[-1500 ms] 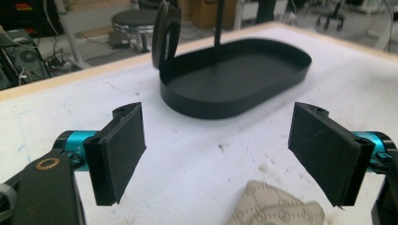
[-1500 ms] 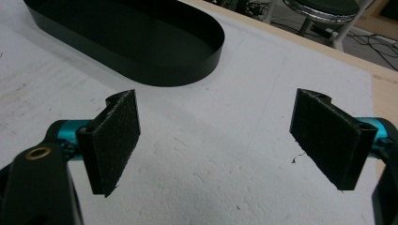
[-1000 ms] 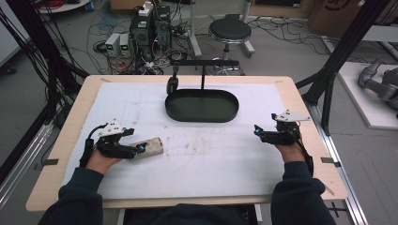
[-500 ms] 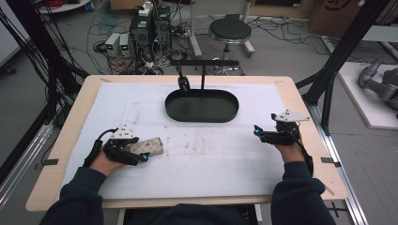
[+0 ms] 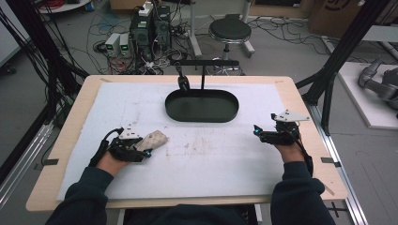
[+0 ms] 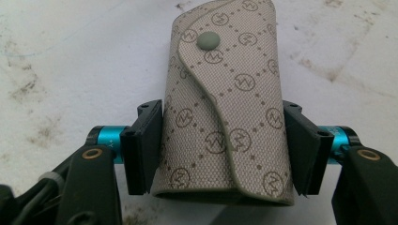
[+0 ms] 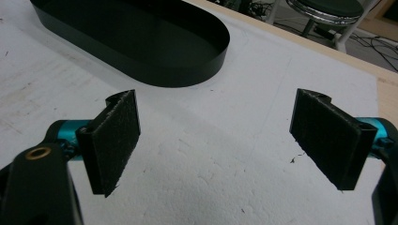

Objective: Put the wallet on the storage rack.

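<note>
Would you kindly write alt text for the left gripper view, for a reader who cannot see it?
A beige patterned pouch with a snap button on its curved flap lies on the stained white table cover, the left hand-held gripper having just been closing its jaws around it. The two black pads stand against the pouch's long sides.

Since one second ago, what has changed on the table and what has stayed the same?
The left gripper moved forward over the beige pouch, and its jaws have just been closing; the pads now sit against both sides of the pouch. The pouch itself has not moved. The right gripper stayed open in place, and the black tray did not move.
</note>
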`<state>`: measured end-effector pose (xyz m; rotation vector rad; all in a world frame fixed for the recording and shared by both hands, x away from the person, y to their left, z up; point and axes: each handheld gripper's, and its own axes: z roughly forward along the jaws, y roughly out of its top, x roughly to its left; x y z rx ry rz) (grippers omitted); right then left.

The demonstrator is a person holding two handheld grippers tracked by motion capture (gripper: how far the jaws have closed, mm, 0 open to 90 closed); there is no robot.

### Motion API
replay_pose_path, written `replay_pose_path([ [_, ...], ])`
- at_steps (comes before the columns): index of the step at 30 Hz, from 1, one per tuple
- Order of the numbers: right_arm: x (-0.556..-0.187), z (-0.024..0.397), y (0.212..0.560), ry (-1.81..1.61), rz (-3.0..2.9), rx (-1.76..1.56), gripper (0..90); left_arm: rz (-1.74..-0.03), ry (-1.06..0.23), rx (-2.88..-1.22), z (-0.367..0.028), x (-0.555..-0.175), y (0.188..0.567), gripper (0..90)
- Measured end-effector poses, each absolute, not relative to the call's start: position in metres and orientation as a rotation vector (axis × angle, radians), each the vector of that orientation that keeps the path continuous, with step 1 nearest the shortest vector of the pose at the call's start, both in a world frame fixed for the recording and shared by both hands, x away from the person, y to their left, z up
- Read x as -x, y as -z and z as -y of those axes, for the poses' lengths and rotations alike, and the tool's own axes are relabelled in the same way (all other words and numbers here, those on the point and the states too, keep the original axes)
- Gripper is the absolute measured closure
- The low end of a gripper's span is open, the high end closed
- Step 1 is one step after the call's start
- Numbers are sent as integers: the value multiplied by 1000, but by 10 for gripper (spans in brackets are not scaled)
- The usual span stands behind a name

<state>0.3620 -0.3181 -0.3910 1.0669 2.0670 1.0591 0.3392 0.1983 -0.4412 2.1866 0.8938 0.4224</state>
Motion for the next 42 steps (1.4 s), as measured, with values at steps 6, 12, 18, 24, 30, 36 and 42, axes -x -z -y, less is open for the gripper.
replay_pose_path([
  [6, -362, 318, 391, -1060, -2068, -1070, 167, -944, -413, -2142, -191, -342, 442, 348],
  [12, -362, 318, 391, -1060, -2066, -1072, 167, -981, -375, -2059, -198, -338, 437, 293],
  [18, -361, 319, 390, -1064, -2065, -1069, 167, -1007, -358, -2105, -198, -339, 447, 242],
  [24, -361, 318, 391, -1065, -2065, -1070, 167, -983, -418, -2136, -196, -337, 444, 347],
  [30, -361, 318, 391, -1063, -2063, -1076, 167, -940, -459, -2130, -195, -337, 438, 471],
  [36, -361, 319, 391, -1060, -2064, -1075, 167, -945, -444, -2061, -198, -340, 432, 505],
  [42, -362, 319, 390, -1066, -2062, -1078, 167, -932, -441, -1984, -194, -350, 421, 512],
])
